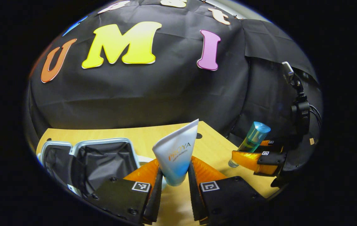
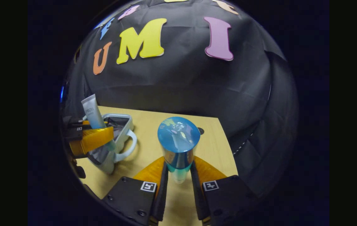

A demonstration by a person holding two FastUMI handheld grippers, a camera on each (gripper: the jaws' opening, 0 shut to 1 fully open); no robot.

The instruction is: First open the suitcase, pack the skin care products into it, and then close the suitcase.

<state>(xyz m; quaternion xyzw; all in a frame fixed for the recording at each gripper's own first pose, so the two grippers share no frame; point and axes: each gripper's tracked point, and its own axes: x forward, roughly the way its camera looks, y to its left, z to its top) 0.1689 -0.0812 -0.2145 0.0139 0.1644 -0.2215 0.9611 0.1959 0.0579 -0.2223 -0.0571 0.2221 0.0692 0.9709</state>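
- Carrying everything, the wooden table [image 1: 210, 142] runs back to the black cloth wall [image 1: 153, 94]; a small dark hole [image 1: 199, 135] sits near its far edge, and its far right corner shows in both views.
- Lying open toward the table's left side, the suitcase [image 1: 103, 160] shows a pale rim and a dark grey fabric lining. I can make out no skin care product inside it, though the near part of the interior is hidden behind the left gripper. In the right gripper view the suitcase [image 2: 120, 131] has a pale loop handle on the side facing the table's middle.
- Standing near the middle of the table, the left gripper [image 1: 174, 185] has its jaws clamped on the lower end of a white tube [image 1: 178, 150], one finger on each side. The tube points up and leans right, its flat crimped end uppermost and its lower part tinted blue. In the right gripper view, the same gripper [image 2: 95, 138] holds the tube [image 2: 92, 113] just in front of the suitcase.
- Working toward the table's right edge, the right gripper [image 2: 178, 177] has its jaws pressed on a clear bottle [image 2: 178, 147] with a blue cap, held roughly upright. In the left gripper view this gripper [image 1: 254, 157] and bottle [image 1: 254, 138] sit by the right edge, well apart from the suitcase.
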